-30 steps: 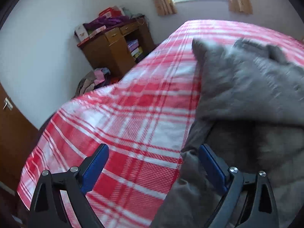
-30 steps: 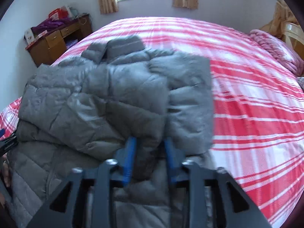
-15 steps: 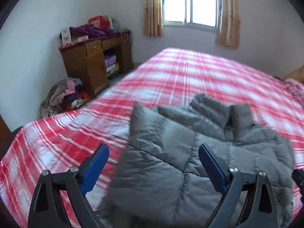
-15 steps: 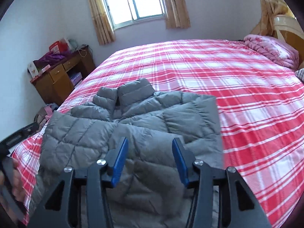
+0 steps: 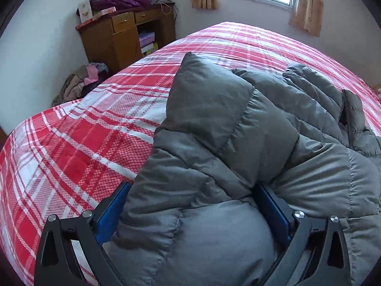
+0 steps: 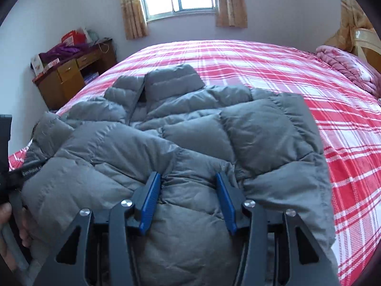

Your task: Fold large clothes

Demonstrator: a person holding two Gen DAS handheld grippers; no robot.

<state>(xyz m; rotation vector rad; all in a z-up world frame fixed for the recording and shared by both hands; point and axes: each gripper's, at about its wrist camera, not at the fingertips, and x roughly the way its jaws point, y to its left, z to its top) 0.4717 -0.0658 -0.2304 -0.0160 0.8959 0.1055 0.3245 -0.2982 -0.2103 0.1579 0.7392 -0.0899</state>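
The puffy grey quilted jacket (image 6: pixel 181 143) lies collar-away, hem bulging between both tools: left tool (image 5: pixel 193 209) opening wide, right tool (image 6: pixel 189 200) half-open, neither visibly clamping

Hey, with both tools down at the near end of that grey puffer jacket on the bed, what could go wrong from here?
1. The left tool is opening around a thick bulge of the grey quilted puffer jacket; a shallow bite on slick padding may slip.
2. The folded-in sleeves lie loose on top and may flop open if the hem is lifted.
3. The jacket sits near the edge of the red plaid bedspread and could slide off.
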